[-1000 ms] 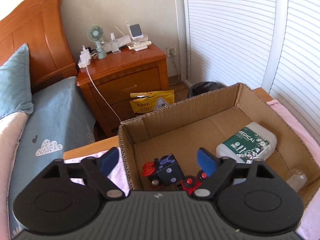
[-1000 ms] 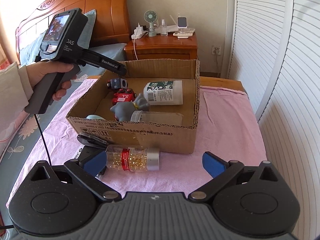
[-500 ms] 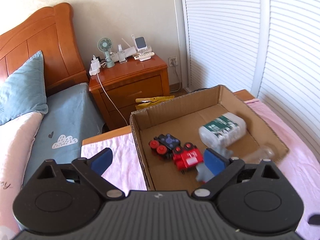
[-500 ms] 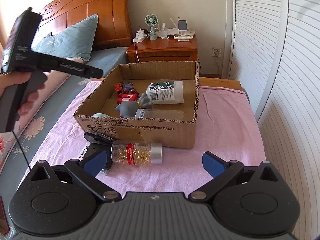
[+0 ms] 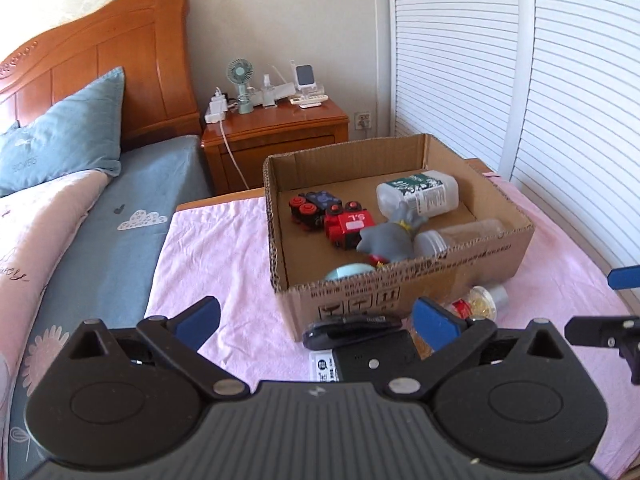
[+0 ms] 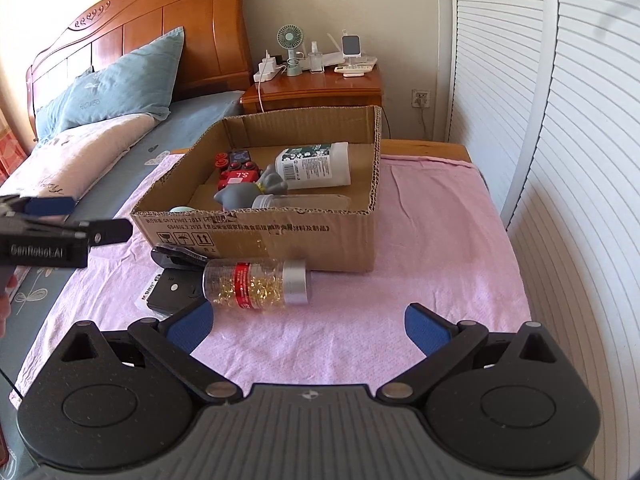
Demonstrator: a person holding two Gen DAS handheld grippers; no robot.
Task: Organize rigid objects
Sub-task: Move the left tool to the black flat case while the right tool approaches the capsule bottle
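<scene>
The left hand-held gripper [image 5: 316,320] hangs released, jaws wide and holding nothing, just in front of the cardboard box [image 5: 404,292] and above a black device [image 5: 360,356] that lies on the pink cloth [image 5: 224,248] against the box's front wall. The right hand-held gripper [image 6: 306,326] is likewise spread and empty, lined up on the pill bottle [image 6: 256,284], which lies on its side just in front of the box, cap to the right. Both loose things sit close to the box, so each gripper seems set to take the one nearest it.

Inside the box lie a red toy train [image 5: 350,224], a grey figure [image 5: 386,240], a white bottle [image 5: 418,194], a clear jar [image 5: 460,234] and a pale blue round thing [image 5: 346,272] at the front wall; these look already sorted.

The left view looks down into the box and shows the toys clearly, but its own finger covers most of the pill bottle. The right view shows that bottle whole, and the left gripper from the side, beside the box's left front corner.
</scene>
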